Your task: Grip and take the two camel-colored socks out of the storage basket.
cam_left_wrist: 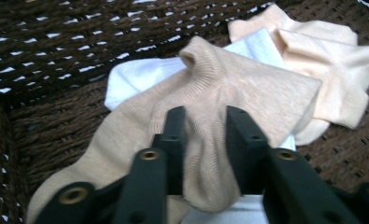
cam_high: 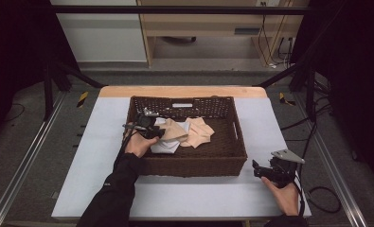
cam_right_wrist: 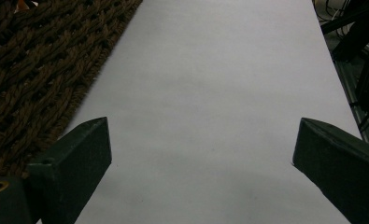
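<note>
Fingers of left gripper pinch a ridge of tan sock, ribbed, soft, lying inside brown wicker basket. Right gripper jaws apart over white table; grey floor around.

the wicker basket walls hem in the socks; entry is from above. bare table lies open right of it.
</note>
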The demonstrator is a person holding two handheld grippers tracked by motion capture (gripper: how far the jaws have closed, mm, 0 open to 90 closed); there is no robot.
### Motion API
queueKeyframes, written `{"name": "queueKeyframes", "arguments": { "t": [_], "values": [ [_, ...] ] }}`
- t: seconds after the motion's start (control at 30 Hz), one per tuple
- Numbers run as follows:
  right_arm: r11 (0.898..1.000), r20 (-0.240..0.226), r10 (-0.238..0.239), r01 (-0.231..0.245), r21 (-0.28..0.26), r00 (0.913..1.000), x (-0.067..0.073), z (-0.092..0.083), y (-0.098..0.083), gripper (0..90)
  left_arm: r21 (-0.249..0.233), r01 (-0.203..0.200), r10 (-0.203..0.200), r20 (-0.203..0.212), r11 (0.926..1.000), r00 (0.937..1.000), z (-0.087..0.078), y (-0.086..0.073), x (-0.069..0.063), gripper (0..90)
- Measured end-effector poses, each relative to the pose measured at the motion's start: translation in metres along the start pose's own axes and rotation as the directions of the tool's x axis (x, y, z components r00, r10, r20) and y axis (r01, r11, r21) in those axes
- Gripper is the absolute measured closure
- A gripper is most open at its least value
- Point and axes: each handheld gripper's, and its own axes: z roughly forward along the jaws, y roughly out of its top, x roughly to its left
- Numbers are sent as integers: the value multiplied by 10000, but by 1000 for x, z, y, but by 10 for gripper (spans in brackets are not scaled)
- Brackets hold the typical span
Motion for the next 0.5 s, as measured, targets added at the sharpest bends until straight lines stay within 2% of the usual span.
{"name": "queueKeyframes", "arguments": {
  "t": [0.1,0.23,0.3,0.37,0.4,0.43,0.5],
  "values": [
    [10000,-18,14,-14,-7,10000,0,0,0,48,17,-3,2,91,10000,10000,-2,1,-1,806],
    [10000,-8,15,-15,8,10000,0,0,0,48,-191,-19,23,220,9998,9998,-6,2,-1,834],
    [10000,1,-5,5,-5,10000,0,0,0,48,-440,-96,106,233,9990,9997,-9,2,-2,837],
    [10000,12,29,-29,-1,10000,0,-1,0,48,-916,-37,64,299,9958,9995,-14,3,-1,839],
    [10000,12,29,-29,-1,10000,0,-1,0,48,-916,-37,64,299,9958,9995,-14,3,-1,840],
    [10000,24,6,-6,-19,10000,-1,-1,0,48,-1270,48,-2,365,9919,9993,-18,4,-1,842],
    [10000,23,7,-7,-14,10000,-1,-1,0,48,-1675,61,13,440,9859,9990,-22,6,-1,843]
  ]
}}
